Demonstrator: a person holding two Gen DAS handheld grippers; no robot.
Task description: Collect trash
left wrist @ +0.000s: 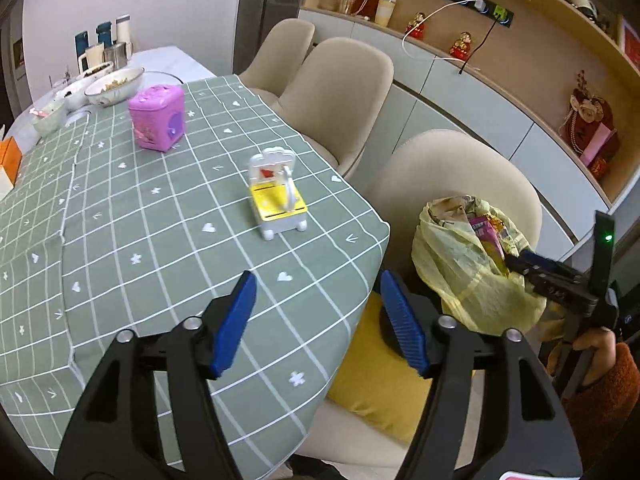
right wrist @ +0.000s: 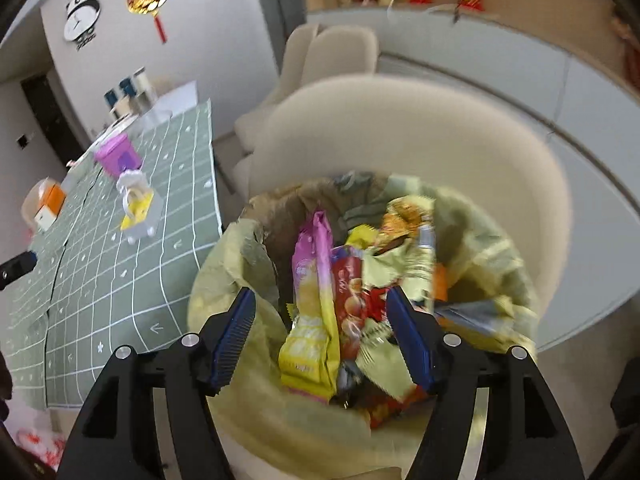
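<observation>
A pale yellow trash bag (left wrist: 460,276) stands open on a beige chair (left wrist: 472,172) beside the table. It holds several snack wrappers, among them a pink-and-yellow packet (right wrist: 314,312) and a red packet (right wrist: 350,300). My right gripper (right wrist: 320,328) is open and empty, right over the bag's mouth (right wrist: 248,240); in the left wrist view it (left wrist: 516,262) reaches into the bag from the right. My left gripper (left wrist: 318,312) is open and empty over the table's corner (left wrist: 372,232), left of the bag.
The green checked tablecloth (left wrist: 120,220) carries a white-and-yellow toy (left wrist: 278,196), a purple box (left wrist: 158,116), bowls (left wrist: 114,86) and cups (left wrist: 104,52) at the far end. Two more beige chairs (left wrist: 336,92) line the table. A yellow cushion (left wrist: 376,392) lies on the near chair.
</observation>
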